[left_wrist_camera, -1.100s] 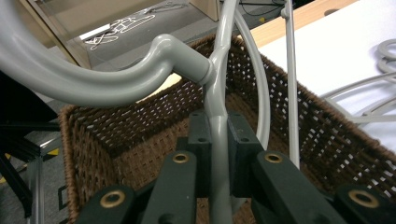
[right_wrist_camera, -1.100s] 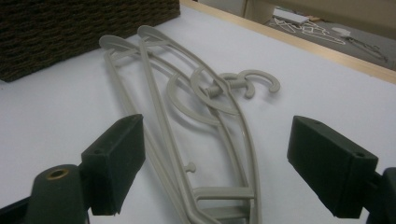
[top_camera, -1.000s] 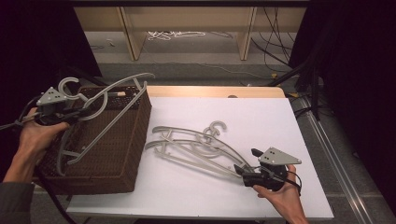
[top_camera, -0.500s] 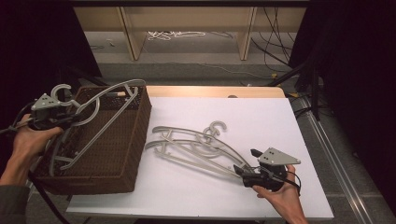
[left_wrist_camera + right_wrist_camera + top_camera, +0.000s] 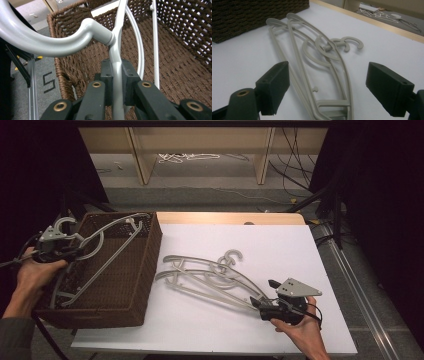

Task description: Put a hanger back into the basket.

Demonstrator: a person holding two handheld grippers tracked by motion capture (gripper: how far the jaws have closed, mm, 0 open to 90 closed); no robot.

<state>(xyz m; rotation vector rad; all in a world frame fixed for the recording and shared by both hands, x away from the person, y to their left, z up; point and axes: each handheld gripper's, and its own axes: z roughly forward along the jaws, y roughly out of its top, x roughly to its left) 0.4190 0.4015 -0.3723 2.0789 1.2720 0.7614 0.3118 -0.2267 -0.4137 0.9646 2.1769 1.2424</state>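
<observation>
My left gripper (image 5: 75,251) clamps a grey hanger (image 5: 102,255) by its neck, tilting it into the wicker basket (image 5: 145,270) for stowing. On the white table (image 5: 280,245), my right gripper (image 5: 264,301) waits, jaws wide and empty, at the remaining hangers (image 5: 210,277).

I am lowering my left gripper (image 5: 75,251) toward the near-left edge of the wicker basket (image 5: 145,285), carrying the grey plastic hanger (image 5: 102,255) clamped between its jaws. The hanger is sinking with it: a second ago it was riding up across the basket's rim, and now its long bar is dropping inside the basket while its hook (image 5: 67,226) is coming down by the basket's left wall.
</observation>
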